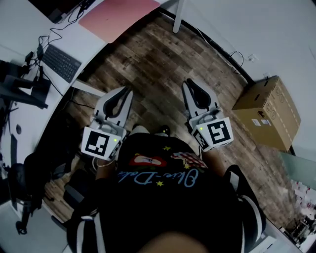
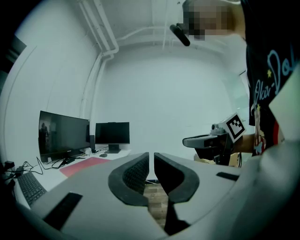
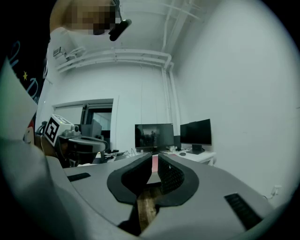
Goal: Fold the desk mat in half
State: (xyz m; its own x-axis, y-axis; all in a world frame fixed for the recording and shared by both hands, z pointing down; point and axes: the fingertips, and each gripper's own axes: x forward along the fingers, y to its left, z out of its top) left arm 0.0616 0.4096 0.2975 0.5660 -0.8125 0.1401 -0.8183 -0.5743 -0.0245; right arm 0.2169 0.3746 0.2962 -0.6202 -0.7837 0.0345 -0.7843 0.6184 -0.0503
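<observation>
we keep both jaws shut, empty; the desk mat (image 1: 118,15) lies on the worktop (image 1: 24,29) toward twelve o'clock, well apart, probably nearer our left gripper (image 1: 127,92) than the right gripper (image 1: 188,85).

A dark keyboard (image 1: 61,63) lies on the white desk (image 1: 24,24) at ten o'clock in the head view, cables (image 1: 54,34) just beyond it — a cardboard box (image 1: 269,112) stands on the wood floor (image 1: 153,64) at three o'clock.
</observation>
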